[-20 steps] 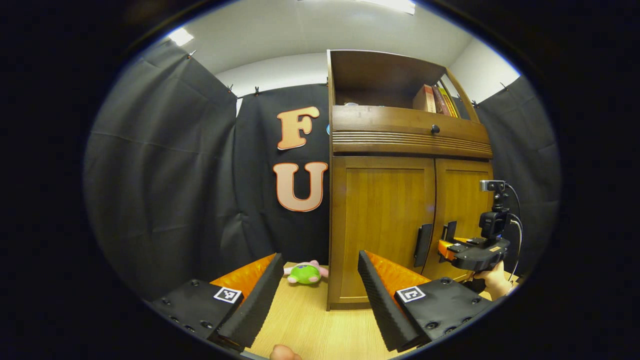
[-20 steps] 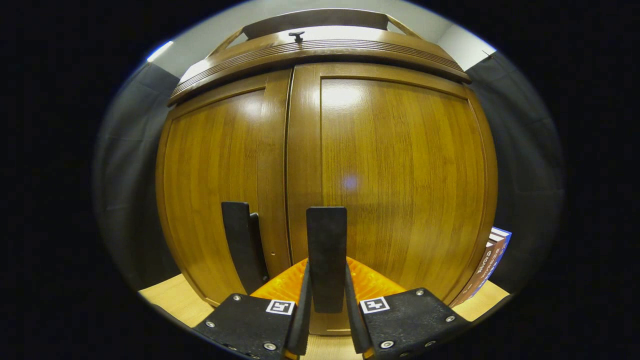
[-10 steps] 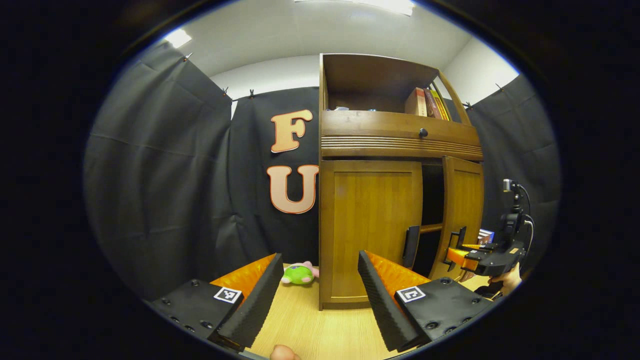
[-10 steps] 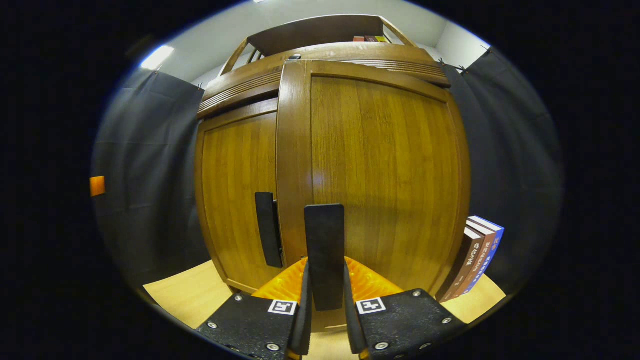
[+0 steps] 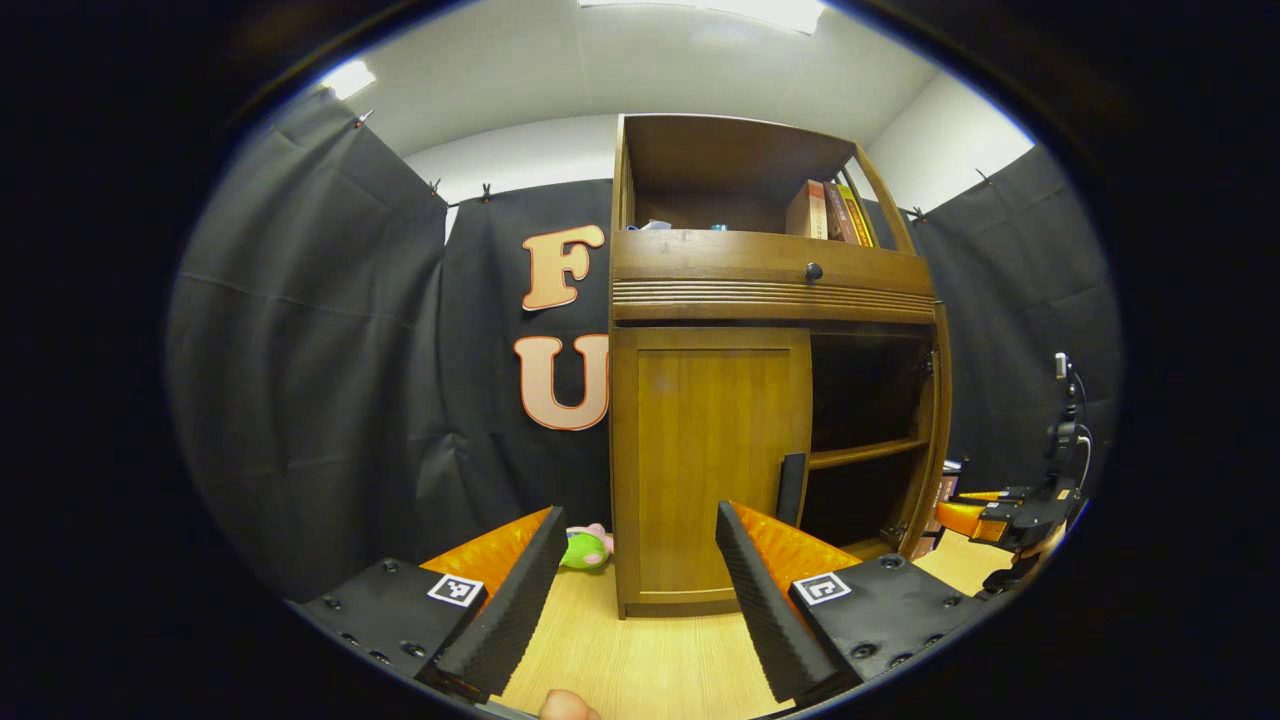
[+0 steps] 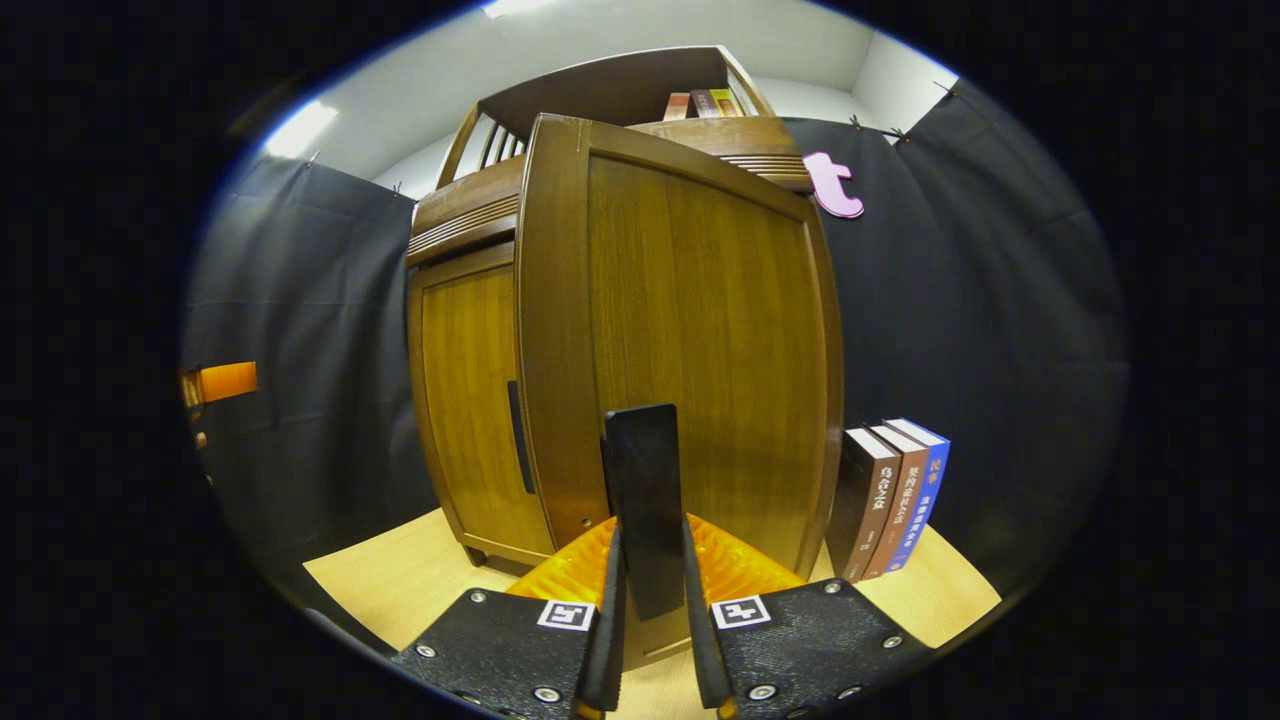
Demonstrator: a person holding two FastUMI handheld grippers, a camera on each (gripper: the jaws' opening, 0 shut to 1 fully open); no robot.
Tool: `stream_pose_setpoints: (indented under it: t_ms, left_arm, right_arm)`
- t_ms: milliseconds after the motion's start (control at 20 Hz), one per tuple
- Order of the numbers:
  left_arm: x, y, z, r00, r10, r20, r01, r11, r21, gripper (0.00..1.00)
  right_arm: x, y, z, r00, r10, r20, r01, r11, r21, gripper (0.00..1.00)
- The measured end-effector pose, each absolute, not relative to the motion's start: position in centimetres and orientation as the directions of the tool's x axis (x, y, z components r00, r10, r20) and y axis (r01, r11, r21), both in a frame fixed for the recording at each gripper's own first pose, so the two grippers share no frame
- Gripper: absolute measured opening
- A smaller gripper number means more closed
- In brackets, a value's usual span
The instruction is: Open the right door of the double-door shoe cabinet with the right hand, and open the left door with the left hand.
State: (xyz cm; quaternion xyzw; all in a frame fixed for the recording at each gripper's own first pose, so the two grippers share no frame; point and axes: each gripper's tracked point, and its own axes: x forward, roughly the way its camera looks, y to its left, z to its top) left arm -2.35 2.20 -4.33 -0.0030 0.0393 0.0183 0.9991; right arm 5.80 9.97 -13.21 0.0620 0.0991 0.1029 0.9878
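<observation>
two cabinet doors (image 5: 712,460), three books (image 6: 890,510) beside right gripper (image 6: 648,640)

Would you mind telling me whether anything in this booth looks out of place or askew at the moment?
One thing stands out: a small green plush toy lies on the floor against the left side of the shoe cabinet, an odd spot for it. Otherwise the right door stands swung open and the books beside the cabinet stand upright.

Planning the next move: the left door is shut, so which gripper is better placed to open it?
Left. The left gripper is open and free, facing the left door; the right gripper is clamped on the right door's handle.
</observation>
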Motion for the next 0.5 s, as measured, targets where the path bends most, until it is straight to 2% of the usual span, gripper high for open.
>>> stream_pose_setpoints:
  t_ms: [50,100,300,500]
  left_arm:
    - [-2.4,2.0,-4.4,0.996,0.033,-0.080,-0.033,0.999,-0.007,0.95]
    - [-2.4,1.7,-4.5,0.996,0.028,-0.082,-0.029,1.000,-0.009,0.95]
    - [-2.3,0.8,-4.8,0.996,0.010,-0.090,-0.011,1.000,-0.008,0.97]
    - [-2.0,0.1,-5.0,0.996,0.008,-0.094,-0.007,1.000,0.016,0.97]
  right_arm:
    - [5.3,9.4,-13.2,0.961,0.208,-0.185,-0.184,0.973,0.137,0.38]
    - [5.0,9.0,-13.1,0.962,0.200,-0.186,-0.178,0.975,0.131,0.26]
    - [4.2,7.2,-12.9,0.965,0.173,-0.198,-0.153,0.982,0.111,0.26]
    - [3.2,4.9,-13.1,0.970,0.128,-0.205,-0.112,0.990,0.087,0.22]
